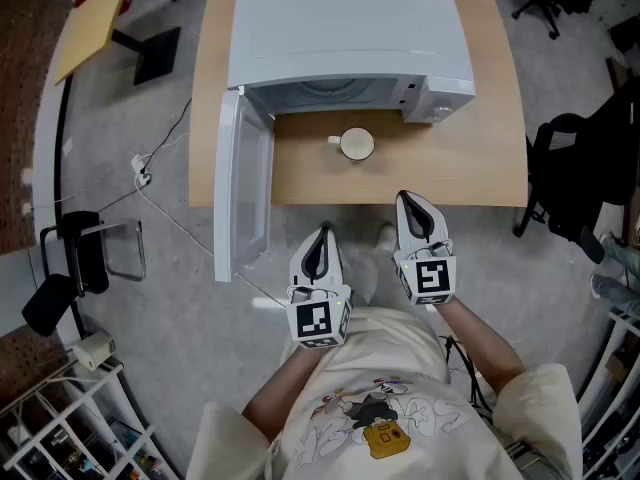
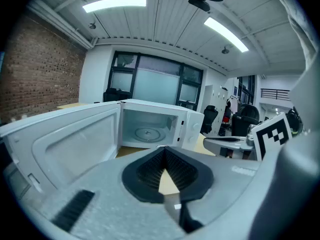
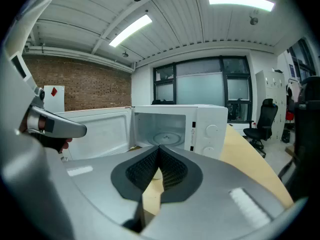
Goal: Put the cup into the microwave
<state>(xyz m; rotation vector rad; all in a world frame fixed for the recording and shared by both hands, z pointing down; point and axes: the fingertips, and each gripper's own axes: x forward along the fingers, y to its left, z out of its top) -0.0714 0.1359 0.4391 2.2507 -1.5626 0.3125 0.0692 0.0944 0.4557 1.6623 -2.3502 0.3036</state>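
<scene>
A white cup (image 1: 357, 144) stands upright on the wooden table (image 1: 470, 168), just in front of the white microwave (image 1: 345, 38). The microwave's door (image 1: 245, 188) is swung open to the left, and its cavity with the glass turntable (image 2: 146, 132) holds nothing. My left gripper (image 1: 323, 231) hovers off the table's front edge, below and left of the cup, shut and empty. My right gripper (image 1: 407, 199) reaches the front edge to the cup's lower right, also shut and empty. In both gripper views the jaws meet at their tips and point at the open microwave (image 3: 175, 126).
The open door juts past the table's front edge on the left gripper's left. A black office chair (image 1: 580, 178) stands right of the table. A cable (image 1: 150, 178) and a black stool (image 1: 80, 258) are on the floor at the left.
</scene>
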